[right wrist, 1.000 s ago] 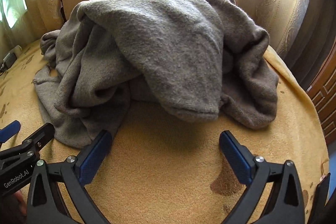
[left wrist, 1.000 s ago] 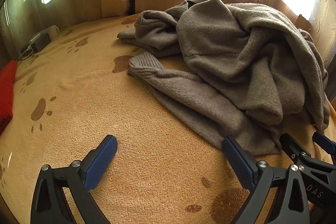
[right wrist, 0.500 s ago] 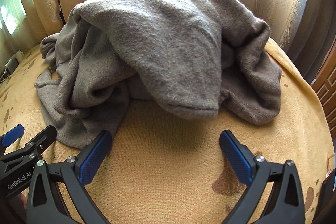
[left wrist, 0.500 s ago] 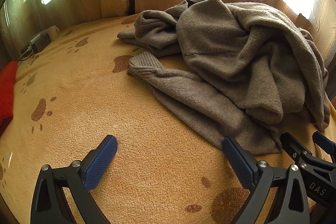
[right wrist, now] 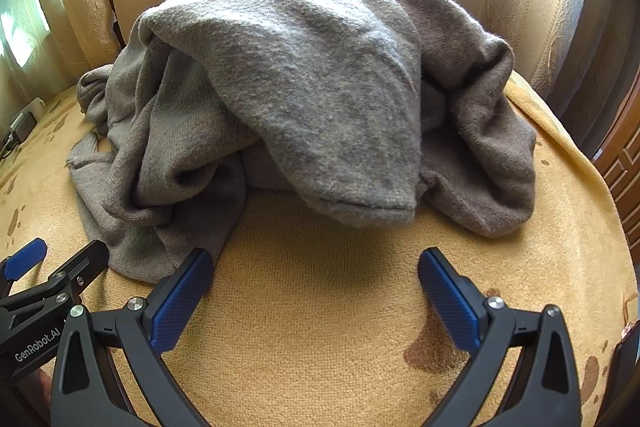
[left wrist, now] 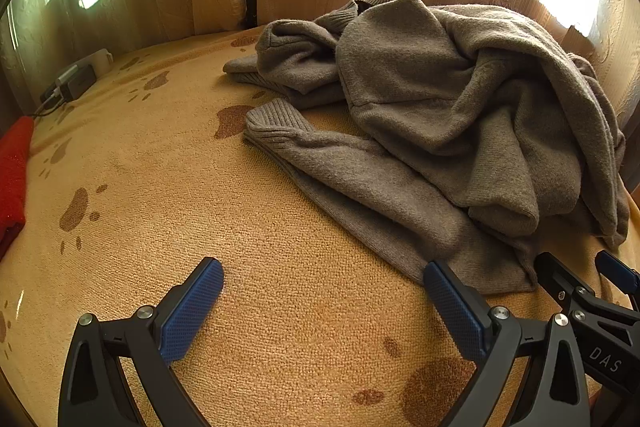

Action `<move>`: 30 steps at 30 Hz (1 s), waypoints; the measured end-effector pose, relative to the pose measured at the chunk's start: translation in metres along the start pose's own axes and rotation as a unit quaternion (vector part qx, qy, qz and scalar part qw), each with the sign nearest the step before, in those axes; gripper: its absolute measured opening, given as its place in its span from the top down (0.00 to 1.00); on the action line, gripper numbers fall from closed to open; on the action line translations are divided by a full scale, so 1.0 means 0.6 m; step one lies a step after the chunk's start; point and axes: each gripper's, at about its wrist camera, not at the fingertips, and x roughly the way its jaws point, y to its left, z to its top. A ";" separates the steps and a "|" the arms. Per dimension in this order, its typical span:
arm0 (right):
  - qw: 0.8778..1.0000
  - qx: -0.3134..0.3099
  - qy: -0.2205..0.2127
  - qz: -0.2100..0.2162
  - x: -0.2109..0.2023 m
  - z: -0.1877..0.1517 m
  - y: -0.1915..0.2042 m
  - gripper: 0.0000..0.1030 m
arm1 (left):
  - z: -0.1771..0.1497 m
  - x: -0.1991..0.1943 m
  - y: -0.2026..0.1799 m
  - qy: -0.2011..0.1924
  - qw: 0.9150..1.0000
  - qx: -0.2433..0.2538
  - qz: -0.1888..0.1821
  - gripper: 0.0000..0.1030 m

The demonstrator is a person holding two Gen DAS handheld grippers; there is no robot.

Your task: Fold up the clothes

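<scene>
— Where's the sweater [left wrist: 448, 131]?

— Crumpled in a grey heap on the yellow blanket [left wrist: 280, 267] with brown paw prints, up against the curtains [right wrist: 520, 3]. One sleeve [left wrist: 344, 179] trails out flat toward the left gripper [left wrist: 320, 291].

— And the jaws?

— Both spread wide, holding nothing. The left gripper hovers over bare blanket, its right pad close to the sleeve's edge. The right gripper [right wrist: 316, 279] sits in front of the heap, its left pad just beside the cloth.

— Anything else?

— A red cloth [left wrist: 12, 179] at the far left.
</scene>
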 end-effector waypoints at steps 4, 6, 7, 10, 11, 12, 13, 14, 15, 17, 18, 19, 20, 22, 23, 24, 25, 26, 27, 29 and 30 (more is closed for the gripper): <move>1.000 0.000 0.000 0.000 0.001 0.000 0.000 0.01 | -0.001 -0.002 0.000 0.000 1.000 0.001 0.000 0.01; 1.000 0.000 0.000 0.001 0.000 0.000 -0.002 0.01 | -0.001 -0.003 0.000 0.000 1.000 0.001 0.000 0.01; 1.000 0.000 0.000 0.001 0.000 0.000 -0.002 0.01 | -0.001 -0.004 0.000 0.000 1.000 0.001 0.000 0.01; 1.000 0.000 0.000 0.001 0.001 0.000 -0.003 0.01 | -0.001 -0.004 0.001 0.000 1.000 0.001 0.000 0.01; 1.000 0.000 0.000 0.000 0.001 0.000 -0.004 0.01 | -0.001 -0.005 0.001 0.000 1.000 0.001 0.000 0.01; 1.000 0.000 0.000 0.000 0.001 0.000 -0.004 0.01 | -0.001 -0.005 0.001 0.000 1.000 0.001 0.000 0.01; 1.000 0.000 0.000 0.000 0.001 0.000 -0.004 0.01 | -0.001 -0.005 0.002 0.000 1.000 0.001 0.000 0.01; 1.000 0.000 0.000 0.000 0.001 0.000 -0.004 0.01 | -0.001 -0.005 0.002 0.000 1.000 0.001 0.000 0.01; 1.000 0.000 0.000 0.000 0.001 0.000 -0.003 0.01 | -0.001 -0.005 0.001 0.000 1.000 0.001 0.000 0.01; 1.000 0.000 0.000 0.000 -0.002 0.000 0.000 0.01 | -0.001 -0.005 0.002 0.000 1.000 0.001 0.000 0.01; 1.000 0.000 0.000 0.000 -0.003 0.000 -0.001 0.00 | -0.001 -0.004 0.002 0.000 1.000 0.002 0.000 0.01; 1.000 0.000 0.000 0.001 -0.003 0.000 -0.001 0.01 | -0.001 -0.004 0.002 0.000 1.000 0.002 0.000 0.01; 1.000 0.000 0.000 0.001 -0.003 0.000 -0.001 0.00 | -0.001 -0.004 0.002 0.000 1.000 0.002 0.000 0.01; 1.000 0.000 0.000 0.001 -0.003 0.000 -0.002 0.01 | -0.001 -0.004 0.003 0.000 1.000 0.002 0.000 0.01; 1.000 0.000 0.000 0.001 -0.004 0.001 -0.002 0.01 | -0.002 -0.005 0.003 0.000 1.000 0.002 0.000 0.01; 1.000 0.000 0.000 0.001 -0.004 0.001 -0.002 0.01 | -0.002 -0.005 0.003 0.000 1.000 0.002 0.000 0.01; 1.000 0.000 0.000 0.001 -0.004 0.001 -0.002 0.00 | -0.002 -0.004 0.003 0.000 1.000 0.002 0.000 0.01; 1.000 0.000 0.000 0.001 -0.003 0.001 -0.002 0.00 | -0.002 -0.004 0.003 0.000 1.000 0.002 0.000 0.01; 1.000 0.000 -0.001 0.001 -0.004 0.000 -0.002 0.00 | -0.002 -0.004 0.003 0.000 1.000 0.002 -0.001 0.01; 1.000 0.000 -0.001 0.001 -0.004 0.001 -0.003 0.00 | -0.002 -0.003 0.003 0.000 1.000 0.002 -0.001 0.01; 1.000 -0.001 -0.001 0.001 -0.004 0.001 -0.003 0.01 | -0.002 -0.003 0.004 0.000 1.000 0.002 -0.001 0.01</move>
